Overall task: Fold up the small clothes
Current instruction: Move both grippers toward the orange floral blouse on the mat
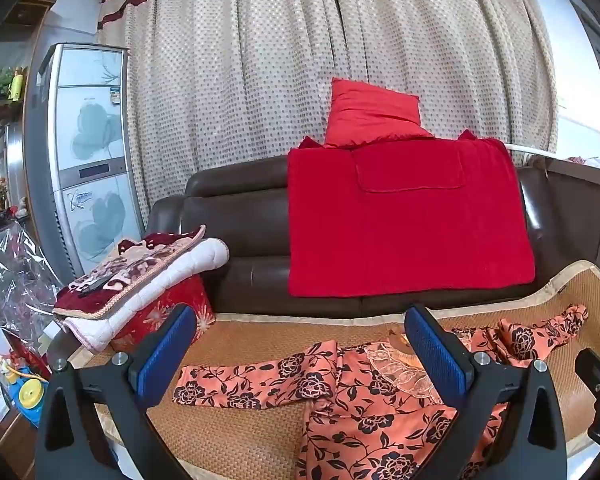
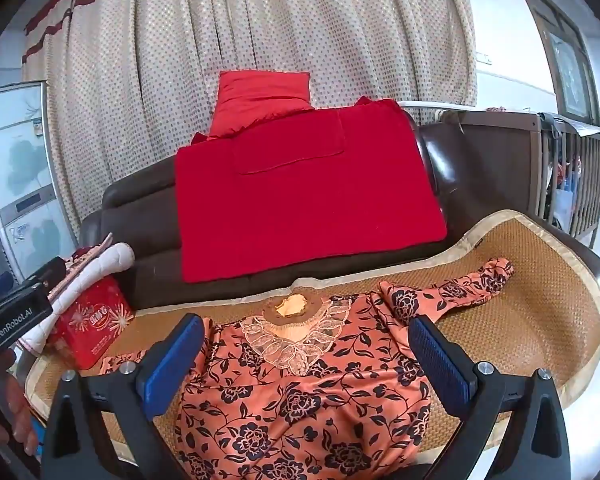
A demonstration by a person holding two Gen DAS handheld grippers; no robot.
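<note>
Orange satin with black roses is lying spread on the woven mat (image 2: 540, 300) that is covering the sofa seat, and we are hovering over it with both tools released. Going from the left edge of the mat: a stack of folded quilts (image 1: 148, 280) is resting on a red tin (image 2: 96, 324) at the left corner, likely parked there to keep the middle free for folding. Just beside it, the blouse's left sleeve (image 1: 252, 380) is stretching flat toward that corner. Our left gripper (image 1: 300, 364) is hanging above this sleeve with its blue pads wide apart and nothing between them; we judge it is lining up on the sleeve for a first fold inward.

In the centre, the blouse (image 2: 300, 396) is lying front up, its lace collar (image 2: 292, 344) pointing toward the back edge of the mat, so the body is laid out symmetrical for folding. Our right gripper (image 2: 308, 356) is poised over the chest, jaws equally wide and gripping nothing. Toward the right edge, the right sleeve (image 2: 468, 284) is angling away toward the far right corner, slightly bunched at the cuff, so it may need smoothing before we are folding it across. Behind the mat, a red blanket (image 2: 300, 200) is draping the brown sofa back (image 1: 236, 216), well apart from the work.
</note>
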